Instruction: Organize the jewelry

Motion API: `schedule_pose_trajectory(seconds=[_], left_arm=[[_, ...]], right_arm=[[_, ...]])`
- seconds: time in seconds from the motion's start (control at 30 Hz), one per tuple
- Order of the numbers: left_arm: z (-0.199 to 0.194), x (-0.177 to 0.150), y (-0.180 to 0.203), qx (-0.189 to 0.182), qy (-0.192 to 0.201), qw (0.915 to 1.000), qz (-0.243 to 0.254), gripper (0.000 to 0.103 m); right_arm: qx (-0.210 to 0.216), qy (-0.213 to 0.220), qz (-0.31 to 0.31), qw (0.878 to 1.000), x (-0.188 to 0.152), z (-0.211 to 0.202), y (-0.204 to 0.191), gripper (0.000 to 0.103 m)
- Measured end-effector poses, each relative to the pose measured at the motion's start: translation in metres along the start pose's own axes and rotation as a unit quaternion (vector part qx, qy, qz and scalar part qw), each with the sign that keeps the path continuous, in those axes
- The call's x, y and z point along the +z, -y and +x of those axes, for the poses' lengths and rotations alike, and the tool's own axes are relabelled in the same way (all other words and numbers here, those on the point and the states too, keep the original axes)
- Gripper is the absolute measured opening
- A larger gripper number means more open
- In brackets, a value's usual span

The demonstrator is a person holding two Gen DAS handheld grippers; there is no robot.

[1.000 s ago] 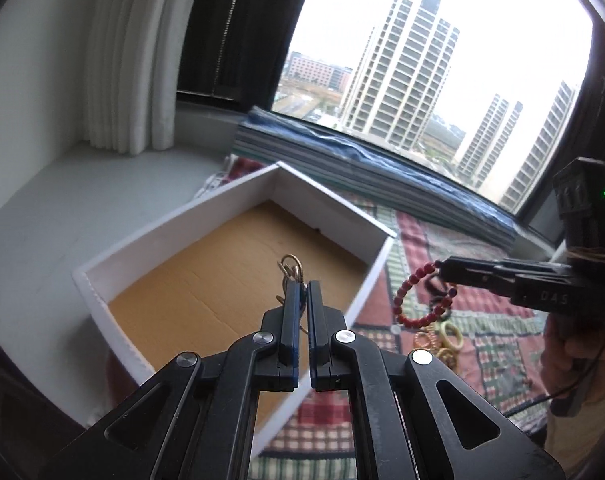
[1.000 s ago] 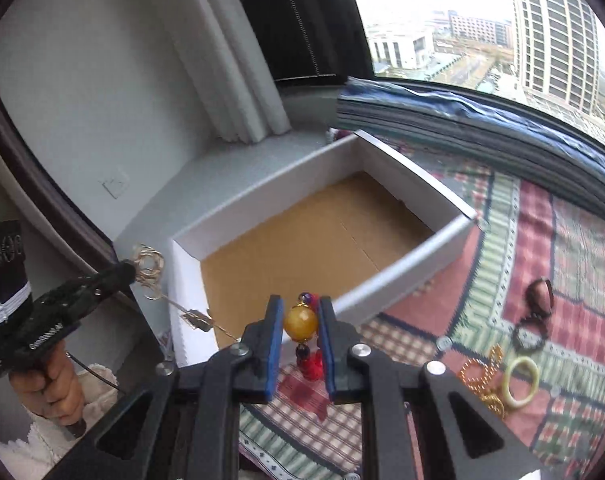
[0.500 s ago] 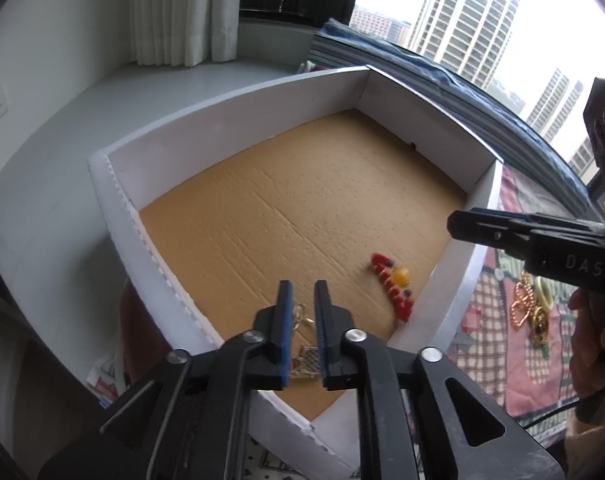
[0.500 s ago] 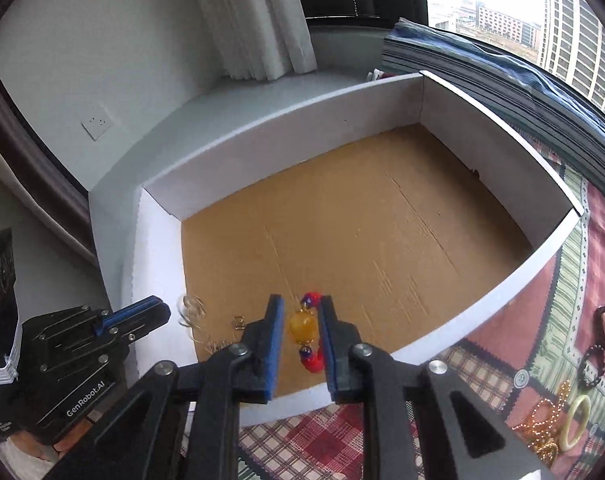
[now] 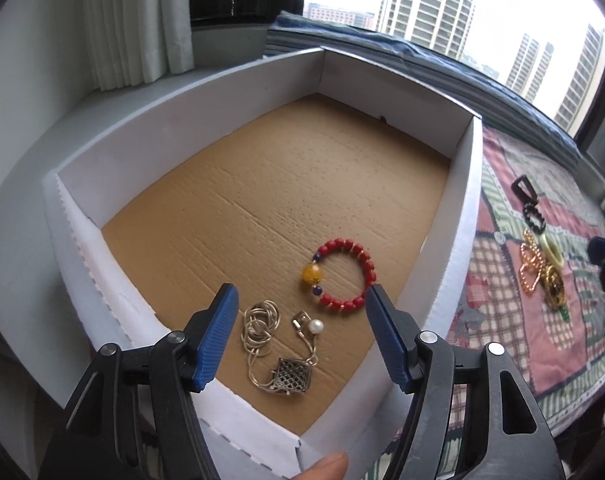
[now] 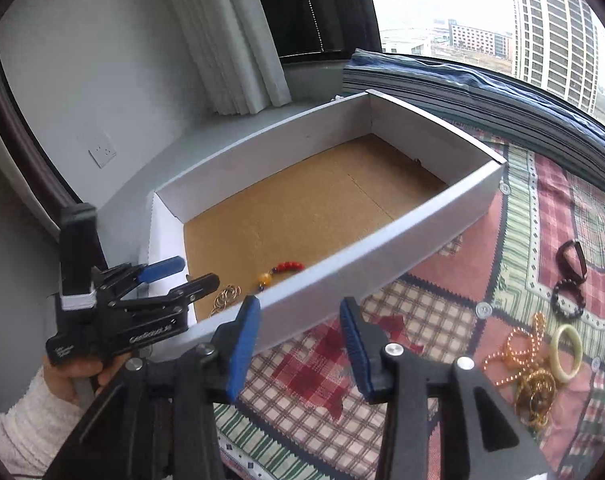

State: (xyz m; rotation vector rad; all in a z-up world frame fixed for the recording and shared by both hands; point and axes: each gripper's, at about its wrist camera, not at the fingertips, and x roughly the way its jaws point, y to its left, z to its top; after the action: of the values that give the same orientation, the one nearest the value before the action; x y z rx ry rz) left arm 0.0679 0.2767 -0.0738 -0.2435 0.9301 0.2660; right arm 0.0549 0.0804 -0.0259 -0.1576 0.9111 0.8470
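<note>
Both pieces released just now: red bead bracelet (image 5: 344, 274) lying flat at lower centre of the cardboard box (image 5: 464, 216), silver chain necklace (image 5: 280, 350) just below it. Left gripper (image 5: 300, 338) and right gripper (image 6: 298, 346) opening, nothing between jaws. More jewelry (image 6: 538, 364) waiting at lower right on the cloth (image 6: 442, 280).

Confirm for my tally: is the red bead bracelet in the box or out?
In. The red bead bracelet lies flat on the box floor, beside the chain necklace.
</note>
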Motion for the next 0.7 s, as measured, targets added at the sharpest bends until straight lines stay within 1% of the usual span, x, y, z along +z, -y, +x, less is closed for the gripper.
schedule_pose_trajectory(seconds=[0.03, 0.1, 0.17, 0.2, 0.37, 0.5, 0.7], left_arm=[[0.002, 0.002, 0.0, -0.001, -0.01, 0.9999, -0.001, 0.066], [0.002, 0.003, 0.001, 0.008, -0.018, 0.9998, -0.001, 0.072], [0.006, 0.002, 0.002, 0.016, -0.039, 0.9991, 0.006, 0.073], [0.006, 0.001, 0.003, 0.021, -0.038, 0.999, 0.008, 0.075], [0.007, 0.002, 0.004, 0.044, -0.044, 0.998, 0.003, 0.08], [0.004, -0.003, 0.007, 0.048, -0.044, 0.9979, -0.001, 0.081], [-0.01, -0.019, 0.012, 0.055, -0.039, 0.9977, -0.009, 0.08]], right_arm=[[-0.001, 0.004, 0.004, 1.0, -0.006, -0.007, 0.004, 0.042], [-0.005, 0.011, 0.009, 1.0, -0.019, -0.019, 0.01, 0.042], [-0.011, 0.015, 0.017, 1.0, -0.028, -0.029, 0.018, 0.042], [-0.011, 0.017, 0.023, 1.0, -0.031, -0.033, 0.022, 0.042], [-0.016, 0.027, 0.039, 0.999, -0.046, -0.049, 0.037, 0.042], [-0.01, 0.033, 0.052, 0.998, -0.053, -0.058, 0.045, 0.042], [-0.02, 0.046, 0.062, 0.997, -0.062, -0.07, 0.053, 0.042]])
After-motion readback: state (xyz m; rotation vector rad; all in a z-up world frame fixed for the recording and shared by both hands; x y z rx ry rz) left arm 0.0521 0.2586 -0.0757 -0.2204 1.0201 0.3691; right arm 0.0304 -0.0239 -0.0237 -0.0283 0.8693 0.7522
